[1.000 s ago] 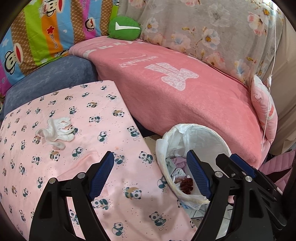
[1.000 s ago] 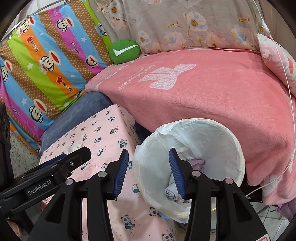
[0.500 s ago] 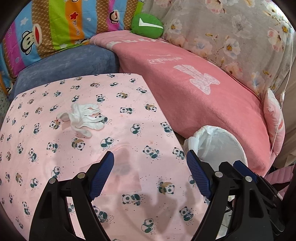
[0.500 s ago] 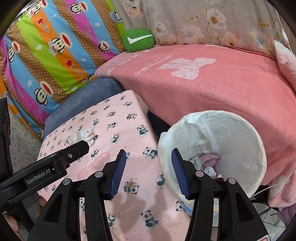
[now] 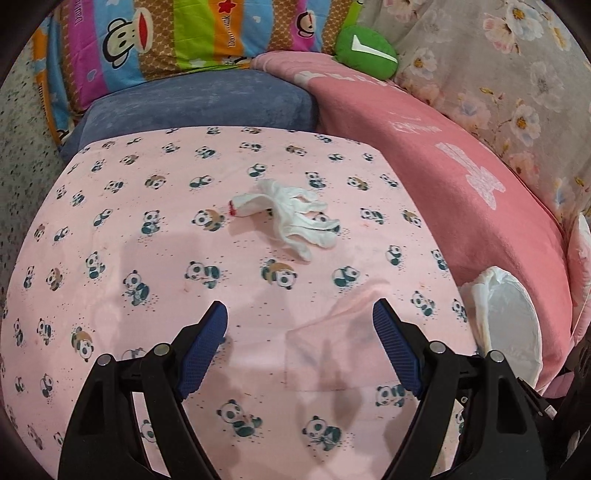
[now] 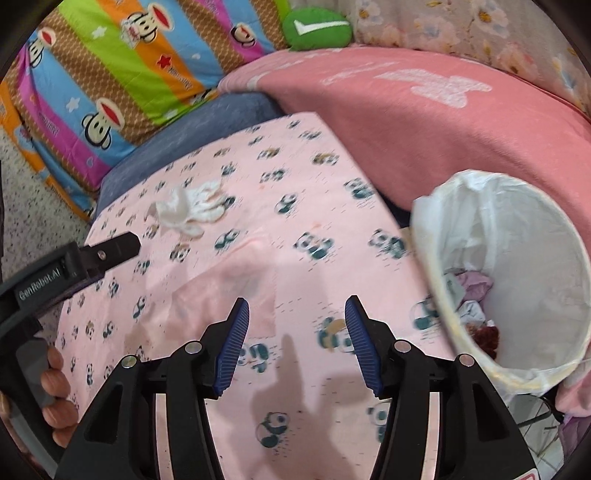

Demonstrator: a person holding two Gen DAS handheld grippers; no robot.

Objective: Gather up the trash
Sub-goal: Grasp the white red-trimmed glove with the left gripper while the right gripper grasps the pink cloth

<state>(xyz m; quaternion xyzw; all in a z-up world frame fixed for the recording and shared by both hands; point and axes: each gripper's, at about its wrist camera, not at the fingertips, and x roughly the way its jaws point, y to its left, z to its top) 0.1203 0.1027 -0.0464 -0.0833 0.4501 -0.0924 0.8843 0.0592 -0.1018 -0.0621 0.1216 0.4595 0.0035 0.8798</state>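
Note:
A crumpled white tissue [image 5: 291,214] with a red spot at one end lies on the pink panda-print table cover [image 5: 147,258]; it also shows in the right wrist view [image 6: 190,210]. My left gripper [image 5: 300,314] is open and empty, above the cover, with the tissue ahead of it. My right gripper [image 6: 297,308] is open and empty over the cover. A trash bin with a white liner [image 6: 517,280] stands at the right of the table and holds several scraps; its rim shows in the left wrist view [image 5: 509,325].
A pink blanket [image 5: 461,177] covers the sofa behind the table and bin. A blue cushion [image 5: 199,99], a striped monkey-print pillow [image 5: 166,33] and a green round cushion [image 5: 365,51] lie at the back. The left gripper's body [image 6: 74,262] sits left of my right gripper.
Both grippers have swung left, away from the bin and over the table. The tissue has come to the centre of the left view and the bin has slid to the right.

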